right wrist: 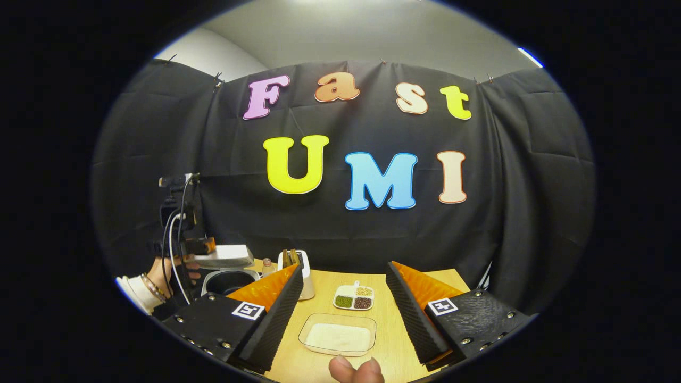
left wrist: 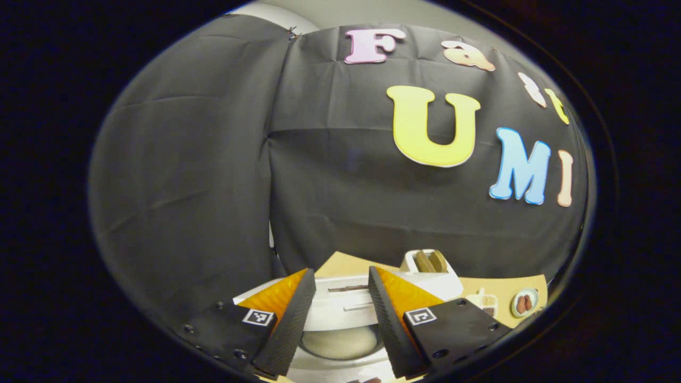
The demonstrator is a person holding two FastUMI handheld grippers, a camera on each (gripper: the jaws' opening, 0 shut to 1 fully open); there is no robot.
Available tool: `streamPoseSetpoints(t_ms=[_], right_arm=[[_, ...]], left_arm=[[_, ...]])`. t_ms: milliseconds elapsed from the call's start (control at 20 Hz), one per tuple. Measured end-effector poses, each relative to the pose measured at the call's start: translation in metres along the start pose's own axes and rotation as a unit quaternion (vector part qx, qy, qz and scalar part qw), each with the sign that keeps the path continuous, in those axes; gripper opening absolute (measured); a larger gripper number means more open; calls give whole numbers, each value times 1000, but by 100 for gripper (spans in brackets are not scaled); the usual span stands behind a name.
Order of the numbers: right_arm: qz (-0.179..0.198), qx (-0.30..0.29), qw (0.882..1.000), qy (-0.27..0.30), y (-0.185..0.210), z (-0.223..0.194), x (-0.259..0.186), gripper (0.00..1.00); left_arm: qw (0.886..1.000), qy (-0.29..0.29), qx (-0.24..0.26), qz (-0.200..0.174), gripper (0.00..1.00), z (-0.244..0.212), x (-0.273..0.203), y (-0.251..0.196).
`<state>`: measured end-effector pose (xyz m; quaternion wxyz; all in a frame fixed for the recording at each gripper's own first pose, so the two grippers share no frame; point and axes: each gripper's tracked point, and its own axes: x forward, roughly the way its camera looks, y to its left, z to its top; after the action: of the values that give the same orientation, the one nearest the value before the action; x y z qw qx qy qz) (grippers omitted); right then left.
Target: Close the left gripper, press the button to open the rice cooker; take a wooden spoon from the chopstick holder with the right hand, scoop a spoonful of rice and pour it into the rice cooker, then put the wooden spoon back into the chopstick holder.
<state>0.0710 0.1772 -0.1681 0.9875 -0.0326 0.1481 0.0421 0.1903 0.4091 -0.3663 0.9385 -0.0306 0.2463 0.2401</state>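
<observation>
My left gripper (left wrist: pixel 341 276) is open just above the white rice cooker (left wrist: pixel 340 311), whose pale round pot shows between its fingers. In the right gripper view the cooker (right wrist: pixel 229 279) stands at the table's left with its lid (right wrist: pixel 223 255) raised over a dark pot. A hand (right wrist: pixel 165 274) holds the left gripper (right wrist: pixel 199 246) beside it. My right gripper (right wrist: pixel 343 268) is open and holds nothing, above a clear tray of rice (right wrist: pixel 338 335). The white chopstick holder (right wrist: pixel 300 276) with wooden spoon handles (right wrist: pixel 290 257) stands right of the cooker and is also behind the cooker (left wrist: pixel 428 260).
A divided dish of beans (right wrist: pixel 354 298) lies behind the rice tray. A small bottle (right wrist: pixel 267 266) stands between cooker and holder. Fingertips of a person's hand (right wrist: pixel 354 369) show at the bottom edge. A small plate (left wrist: pixel 524 303) lies on the wooden table (right wrist: pixel 404 340).
</observation>
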Motion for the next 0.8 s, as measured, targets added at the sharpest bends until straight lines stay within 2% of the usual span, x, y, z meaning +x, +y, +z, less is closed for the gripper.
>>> streamPoseSetpoints(t_ms=[350,600,800], right_arm=[[-6,-3,1000,10,-9,-8,-9,96],[-10,8,1000,7,-17,-8,-12,96],[-17,8,1000,10,-25,-11,-17,96]], left_arm=[[999,29,26,-12,74,-106,-23,-11],[995,85,45,-7,76,-169,-20,-13],[996,69,54,2,77,-166,-17,-12]])
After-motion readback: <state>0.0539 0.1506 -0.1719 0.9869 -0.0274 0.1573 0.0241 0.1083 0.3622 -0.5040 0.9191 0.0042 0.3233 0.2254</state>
